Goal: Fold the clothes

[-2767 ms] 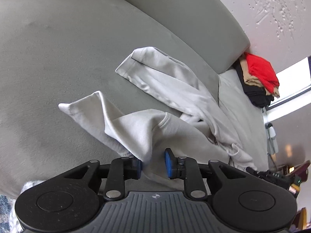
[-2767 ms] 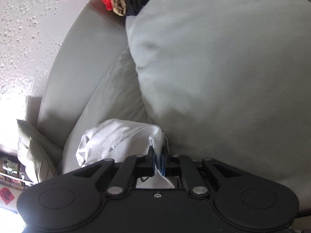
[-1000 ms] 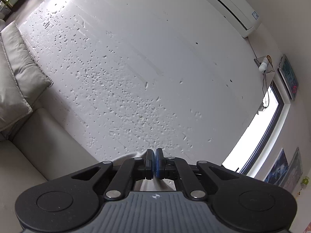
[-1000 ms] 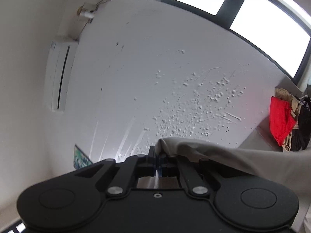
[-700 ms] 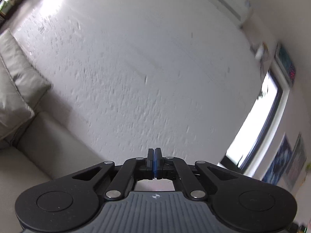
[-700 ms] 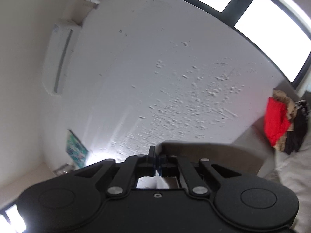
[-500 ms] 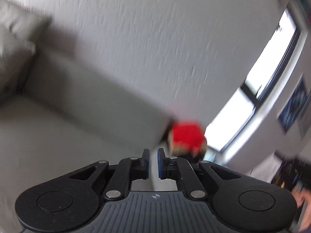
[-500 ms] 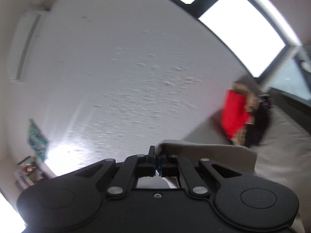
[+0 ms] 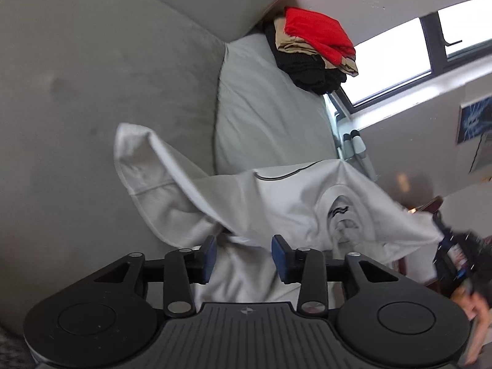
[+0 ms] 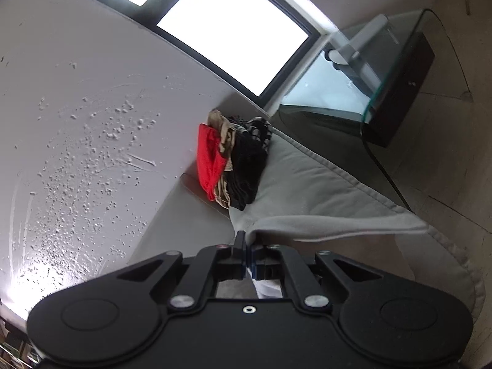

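A light grey shirt (image 9: 276, 203) lies spread over the grey sofa seat (image 9: 92, 92), one sleeve (image 9: 138, 160) reaching left and the collar (image 9: 341, 215) to the right. My left gripper (image 9: 244, 255) hovers low over its near edge. Its jaws are opening; cloth lies between the blue pads (image 9: 209, 255), which do not press on it. My right gripper (image 10: 247, 258) is shut on an edge of the shirt (image 10: 323, 224), and the cloth stretches away to the right from its tips.
A stack of folded clothes (image 9: 313, 40), red on top, sits at the sofa's far end by the wall, also the stack of folded clothes (image 10: 233, 166) in the right wrist view. A glass side table (image 10: 384, 98) stands beyond the sofa under the window. A person's hand (image 9: 475, 307) shows at right.
Both grippers have swung down from facing the wall to the sofa. The left jaws, shut before, have parted and the shirt now lies spread on the seat. The right stays shut on the shirt.
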`<state>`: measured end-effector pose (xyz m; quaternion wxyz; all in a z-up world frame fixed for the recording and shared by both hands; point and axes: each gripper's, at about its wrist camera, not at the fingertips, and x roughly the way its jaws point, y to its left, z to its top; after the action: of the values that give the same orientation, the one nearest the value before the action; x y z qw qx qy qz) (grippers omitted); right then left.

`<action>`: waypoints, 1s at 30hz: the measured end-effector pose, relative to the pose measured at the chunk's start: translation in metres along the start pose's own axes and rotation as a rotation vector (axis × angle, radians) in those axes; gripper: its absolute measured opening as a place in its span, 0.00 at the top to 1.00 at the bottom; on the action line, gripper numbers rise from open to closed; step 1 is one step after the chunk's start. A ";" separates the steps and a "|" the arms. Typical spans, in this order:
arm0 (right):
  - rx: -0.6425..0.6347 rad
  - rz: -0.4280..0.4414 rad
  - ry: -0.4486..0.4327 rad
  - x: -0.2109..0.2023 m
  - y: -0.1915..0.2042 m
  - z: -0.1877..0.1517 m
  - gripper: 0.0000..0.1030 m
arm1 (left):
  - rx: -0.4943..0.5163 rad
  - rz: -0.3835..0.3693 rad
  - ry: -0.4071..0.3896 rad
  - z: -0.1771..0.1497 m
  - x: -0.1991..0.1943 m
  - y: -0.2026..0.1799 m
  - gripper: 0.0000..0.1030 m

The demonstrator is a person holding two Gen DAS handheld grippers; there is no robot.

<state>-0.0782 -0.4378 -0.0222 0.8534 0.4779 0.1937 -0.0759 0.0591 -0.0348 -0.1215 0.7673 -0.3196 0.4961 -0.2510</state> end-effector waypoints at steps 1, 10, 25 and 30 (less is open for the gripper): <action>0.007 0.001 0.000 0.001 -0.002 -0.001 0.97 | -0.024 -0.004 0.014 -0.001 0.006 0.001 0.63; 0.001 0.028 0.028 0.006 -0.002 -0.006 0.97 | -0.217 -0.050 0.069 -0.003 0.047 0.016 0.63; 0.002 0.010 0.051 0.013 -0.008 -0.008 0.95 | -0.272 -0.052 0.110 0.010 0.072 0.018 0.96; -0.013 -0.001 0.044 0.008 -0.002 -0.008 0.95 | -0.169 -0.027 0.003 0.025 0.025 -0.005 0.97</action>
<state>-0.0738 -0.4316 -0.0308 0.8521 0.4737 0.2132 -0.0644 0.0911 -0.0499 -0.1258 0.7333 -0.3896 0.5123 -0.2191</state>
